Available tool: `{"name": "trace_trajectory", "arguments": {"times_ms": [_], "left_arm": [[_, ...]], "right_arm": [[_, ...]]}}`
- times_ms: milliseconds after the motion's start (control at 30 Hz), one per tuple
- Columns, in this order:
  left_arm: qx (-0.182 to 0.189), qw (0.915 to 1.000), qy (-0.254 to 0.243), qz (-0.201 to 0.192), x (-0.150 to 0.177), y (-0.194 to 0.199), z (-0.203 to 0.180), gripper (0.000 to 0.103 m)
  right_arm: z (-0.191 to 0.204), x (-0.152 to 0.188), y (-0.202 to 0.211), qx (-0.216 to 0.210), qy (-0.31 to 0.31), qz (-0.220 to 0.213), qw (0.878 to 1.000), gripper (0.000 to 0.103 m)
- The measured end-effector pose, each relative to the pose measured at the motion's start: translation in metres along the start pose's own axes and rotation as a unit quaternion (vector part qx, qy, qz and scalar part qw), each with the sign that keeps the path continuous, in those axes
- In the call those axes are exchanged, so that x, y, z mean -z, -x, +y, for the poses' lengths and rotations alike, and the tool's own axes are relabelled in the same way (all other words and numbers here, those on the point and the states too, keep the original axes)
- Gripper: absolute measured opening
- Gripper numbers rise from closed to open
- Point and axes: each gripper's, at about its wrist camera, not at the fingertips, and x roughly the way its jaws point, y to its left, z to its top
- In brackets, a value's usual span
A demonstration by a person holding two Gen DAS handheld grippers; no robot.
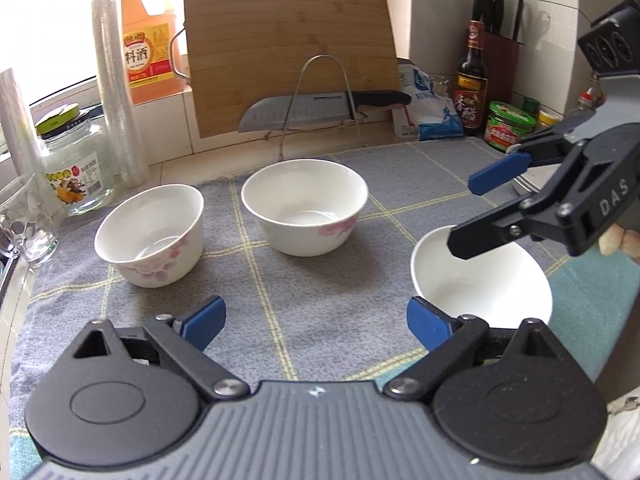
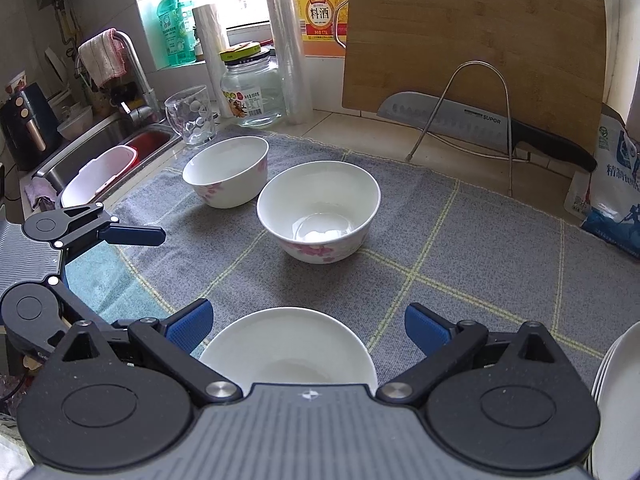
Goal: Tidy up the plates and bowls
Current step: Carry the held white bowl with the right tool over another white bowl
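Tools (image 2: 308,332) over grey cloth (image 2: 460,248), kitchen counter.

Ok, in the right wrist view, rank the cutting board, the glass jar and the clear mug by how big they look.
1. Cutting board, clearly largest.
2. Glass jar.
3. Clear mug, slightly smaller than the jar, though the fisheye and its nearer position make that gap unsure.

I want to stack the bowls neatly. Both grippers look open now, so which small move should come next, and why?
Probably bring the left gripper forward around the middle white flowered bowl. Its jaws are open and empty, and that bowl stands free on the grey checked cloth. The right gripper is open over the plain white bowl, apparently just released, so this could be the base.
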Motion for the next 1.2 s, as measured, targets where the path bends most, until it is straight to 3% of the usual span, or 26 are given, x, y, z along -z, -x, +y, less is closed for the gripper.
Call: {"name": "trace_trajectory", "arguments": {"times_ms": [333, 1200], "left_arm": [[-0.034, 0.9993, 0.017, -0.001, -0.012, -0.033, 0.017, 0.097], [0.006, 0.9998, -0.010, -0.018, -0.035, -0.085, 0.010, 0.094]], "right_arm": [[-0.002, -0.021, -0.016, 0.023, 0.020, -0.001, 1.000, 0.103], [-0.017, -0.080, -0.089, 0.000, 0.073, 0.035, 0.997, 0.102]]}}
